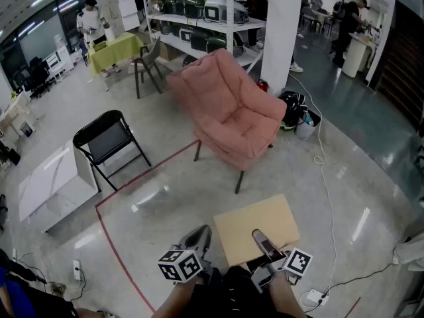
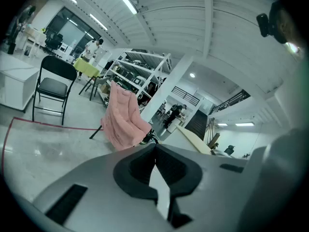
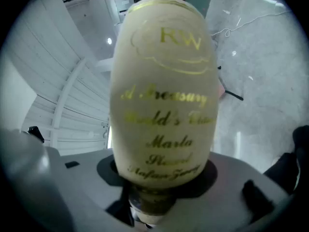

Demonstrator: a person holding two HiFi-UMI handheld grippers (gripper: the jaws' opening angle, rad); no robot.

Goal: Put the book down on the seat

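The right gripper (image 3: 159, 197) has its jaws clamped on the spine end of a tan hardback book (image 1: 255, 227). In the right gripper view the spine fills the middle, with gold lettering running along it, and the pads press on either side of its lower end. From the jaws the book sticks out roughly flat, cover up, over the polished floor (image 1: 165, 204) just in front of the person. The left gripper (image 2: 154, 151) grasps nothing: its jaws are closed against each other at the tips. It sits beside the right one, to the book's left, with its marker cube (image 1: 180, 265) turned upward.

Past the book stands the pink armchair (image 1: 228, 108), well apart from it, so the book is not yet on the seat. A red tape line (image 1: 116, 244) runs along the floor on the near side of the armchair. Off to the left is a black folding chair (image 1: 106, 138), with a white cabinet (image 1: 56, 184) just beside it. Behind the armchair rise a white pillar (image 1: 281, 25) and white shelving (image 1: 199, 18) loaded with equipment. Farther back on the left is a table under a green cloth (image 1: 116, 50). A white cable (image 1: 324, 171) trails across the floor on the right.
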